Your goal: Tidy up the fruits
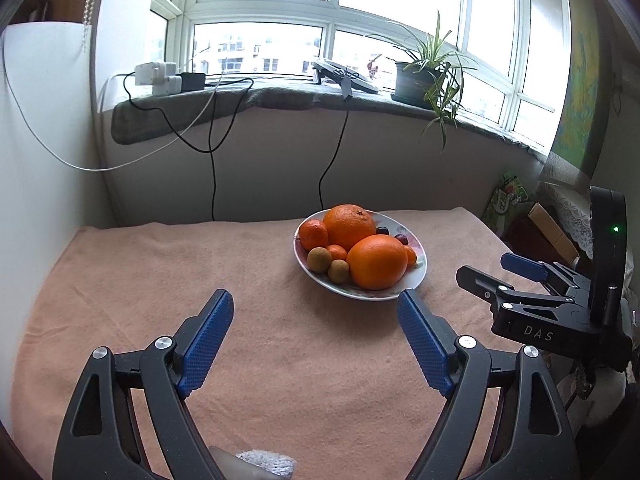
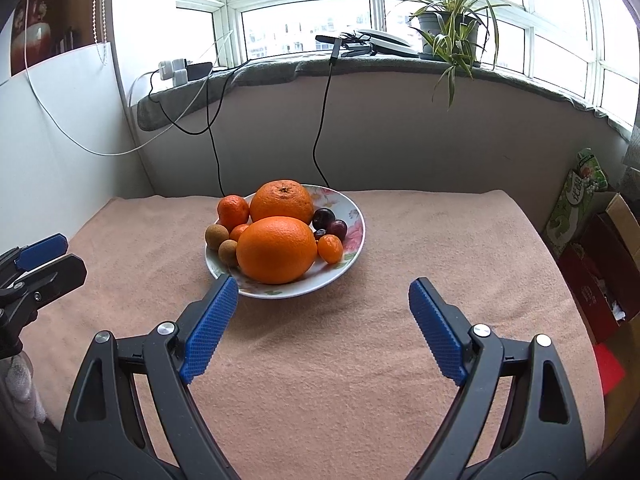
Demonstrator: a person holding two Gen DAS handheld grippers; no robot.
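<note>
Fruits lie piled on floral plate (image 2: 352,236) toward far edge of cloth-covered tabletop (image 2: 360,360). Nearest, left gripper (image 1: 316,304) & right gripper (image 2: 323,294) both spread apart, holding nothing. Front orange (image 2: 276,250), then rear orange (image 2: 282,202), plums (image 2: 330,222) at right.

Bright bay window (image 1: 264,20), potted plant (image 2: 452,28), grey sill (image 1: 240,100)
</note>
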